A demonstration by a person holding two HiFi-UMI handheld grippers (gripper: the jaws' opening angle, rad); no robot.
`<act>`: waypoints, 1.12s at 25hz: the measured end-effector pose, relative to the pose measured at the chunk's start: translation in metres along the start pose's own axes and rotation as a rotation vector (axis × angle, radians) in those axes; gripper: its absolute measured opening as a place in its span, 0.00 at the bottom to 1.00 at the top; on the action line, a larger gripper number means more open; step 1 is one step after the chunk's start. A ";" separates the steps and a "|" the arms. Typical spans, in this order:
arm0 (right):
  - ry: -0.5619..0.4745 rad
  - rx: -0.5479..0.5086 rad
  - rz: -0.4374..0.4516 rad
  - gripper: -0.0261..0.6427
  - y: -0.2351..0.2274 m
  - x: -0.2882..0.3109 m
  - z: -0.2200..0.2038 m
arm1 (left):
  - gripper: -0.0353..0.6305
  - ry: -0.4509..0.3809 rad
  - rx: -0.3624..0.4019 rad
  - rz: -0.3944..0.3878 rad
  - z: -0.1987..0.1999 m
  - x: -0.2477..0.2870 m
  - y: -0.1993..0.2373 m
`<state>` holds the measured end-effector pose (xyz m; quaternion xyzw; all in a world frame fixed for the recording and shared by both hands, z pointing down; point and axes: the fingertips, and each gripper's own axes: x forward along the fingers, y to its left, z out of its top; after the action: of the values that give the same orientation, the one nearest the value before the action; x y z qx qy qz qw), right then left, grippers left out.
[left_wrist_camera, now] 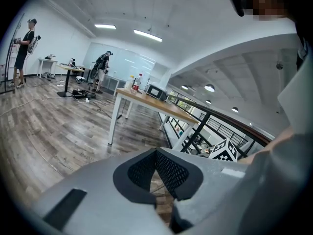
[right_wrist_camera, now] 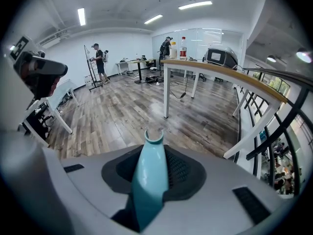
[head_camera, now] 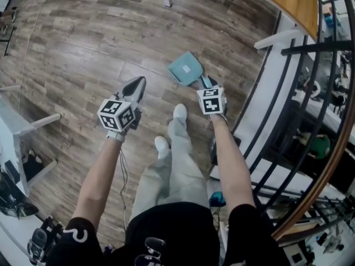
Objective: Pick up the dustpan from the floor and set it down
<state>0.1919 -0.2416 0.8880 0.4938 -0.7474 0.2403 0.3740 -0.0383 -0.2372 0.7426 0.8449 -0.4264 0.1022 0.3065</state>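
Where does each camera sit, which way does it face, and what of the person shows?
Head view: on the person's head, facing steeply down at the floor; forearms, legs, left gripper, right gripper, dustpan show.
Left gripper view: on the left gripper, facing along its shut, empty jaws toward a table; a forearm at right.
Right gripper view: on the right gripper, facing along jaws clamped on the dustpan's handle toward that table.
Shared: both gripper views see the table.

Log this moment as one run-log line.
right hand-held gripper: shut on dustpan handle | left hand-held gripper: shut, empty | dustpan: pan end forward, floor contact unclear
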 end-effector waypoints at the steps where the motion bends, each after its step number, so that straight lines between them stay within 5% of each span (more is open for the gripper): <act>1: 0.003 0.002 0.001 0.18 0.001 0.000 -0.002 | 0.05 0.000 -0.001 0.000 -0.001 0.000 0.000; 7: 0.025 0.020 0.001 0.19 0.004 0.002 -0.001 | 0.05 0.001 -0.005 0.003 -0.003 -0.005 0.001; 11: 0.028 0.068 0.021 0.32 0.004 0.000 -0.002 | 0.05 0.006 -0.005 0.002 -0.005 -0.007 -0.001; 28: -0.126 0.094 -0.013 0.29 -0.013 -0.100 0.051 | 0.05 -0.063 0.047 -0.010 0.045 -0.054 -0.048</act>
<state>0.2102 -0.2285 0.7775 0.5298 -0.7542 0.2409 0.3041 -0.0384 -0.2071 0.6629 0.8567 -0.4291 0.0842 0.2735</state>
